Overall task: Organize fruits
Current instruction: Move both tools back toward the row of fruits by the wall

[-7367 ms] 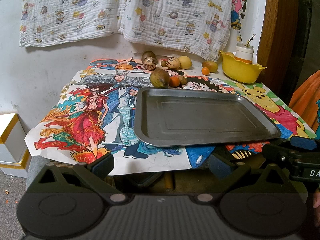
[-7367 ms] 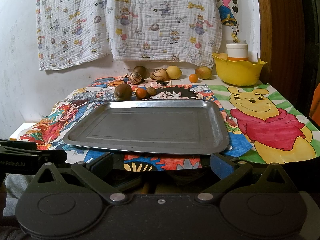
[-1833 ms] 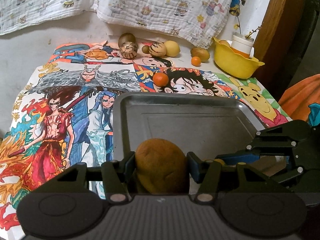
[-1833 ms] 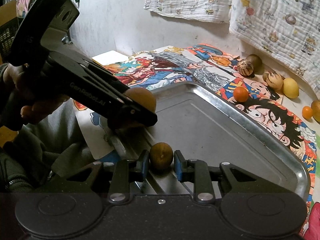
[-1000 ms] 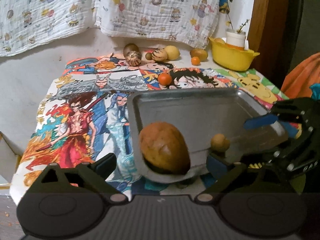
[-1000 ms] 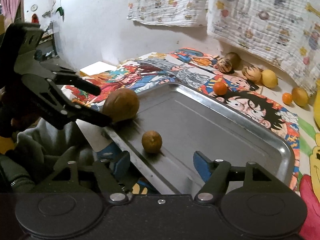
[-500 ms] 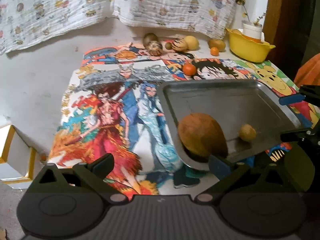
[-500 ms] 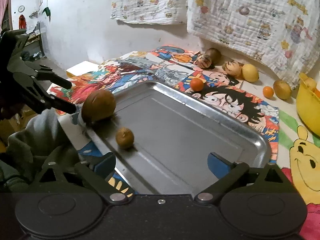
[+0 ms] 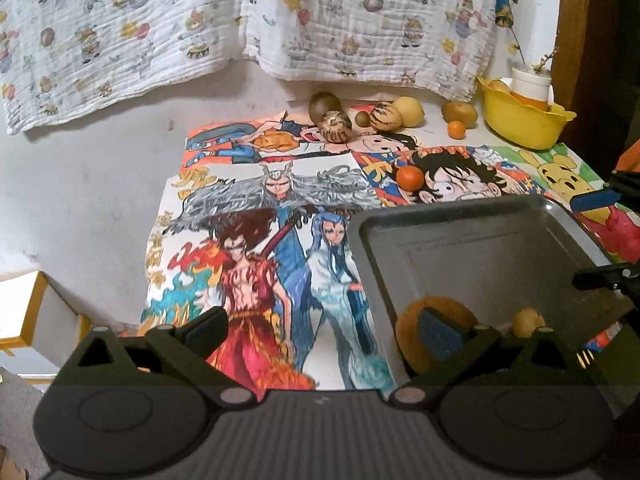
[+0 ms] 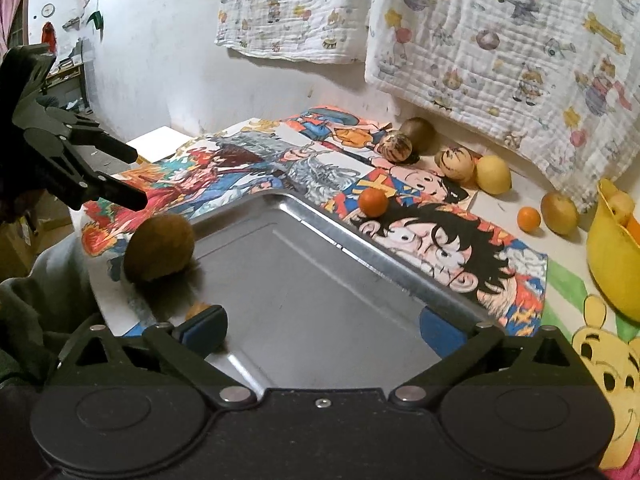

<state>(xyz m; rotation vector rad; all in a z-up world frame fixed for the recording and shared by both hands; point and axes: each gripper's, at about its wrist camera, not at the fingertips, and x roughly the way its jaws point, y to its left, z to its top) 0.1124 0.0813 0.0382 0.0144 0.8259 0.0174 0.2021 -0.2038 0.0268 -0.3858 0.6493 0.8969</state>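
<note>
At the lower centre of its own view the right gripper was opening wide, nothing between its pads. The left gripper gaped empty too. The large brown fruit and small fruit lay in the metal tray, lower left.

A dim room corner with a picture-covered table against a white wall

The white plaster wall was scuffed and marked, and two cartoon-printed muslin cloths hung across it above the table. Coloured cartoon posters covered the tabletop. A curved dark wooden frame stood at the right edge. A white box with yellow edging sat low at the left. In the right wrist view, a small clock and decorations hung on the far wall.
</note>
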